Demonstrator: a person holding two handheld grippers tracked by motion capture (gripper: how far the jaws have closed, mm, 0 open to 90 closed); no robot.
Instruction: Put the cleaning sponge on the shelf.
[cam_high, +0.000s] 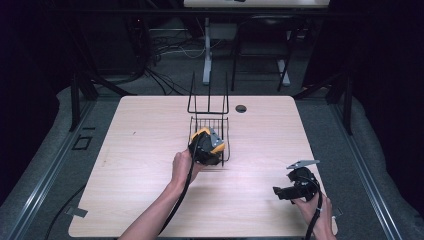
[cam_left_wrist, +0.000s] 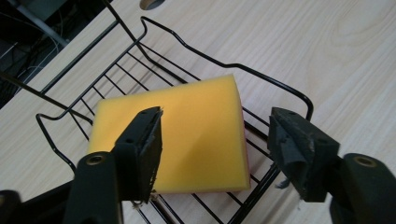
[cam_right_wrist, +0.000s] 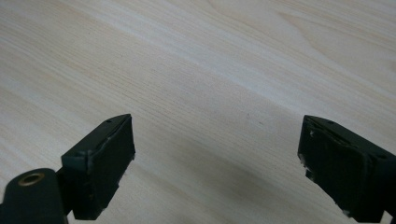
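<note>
Hovering over the black wire basket (cam_left_wrist: 182, 60) w/ the left tongs (cam_left_wrist: 215, 149), jaws spread wide, nothing between them. Sitting flat on the basket's wire floor: a yellow sponge (cam_left_wrist: 187, 126), thin pink layer peeking out at its lower right edge. Near jaw overlapping the sponge's left part in the left gripper view, other jaw hanging off to the right past the basket rim; can't tell if either is touching anything.

From the high view, basket (cam_high: 192, 111) resting around the middle of the light wood bench (cam_high: 140, 140), tall wire back on the far side, round cable hole just beyond it to the right. Left hand (cam_high: 183, 165) reaching in from the bottom, holding the left tongs (cam_high: 207, 146) right over the basket's near half, cable trailing back along the forearm.

Right tongs (cam_high: 280, 192) parked near the bench's front right corner, well apart from the basket, right hand (cam_high: 315, 207) gripping the body. In the right gripper view, right tongs (cam_right_wrist: 215, 163) gaping open too, pointing at bare wood grain.
</note>
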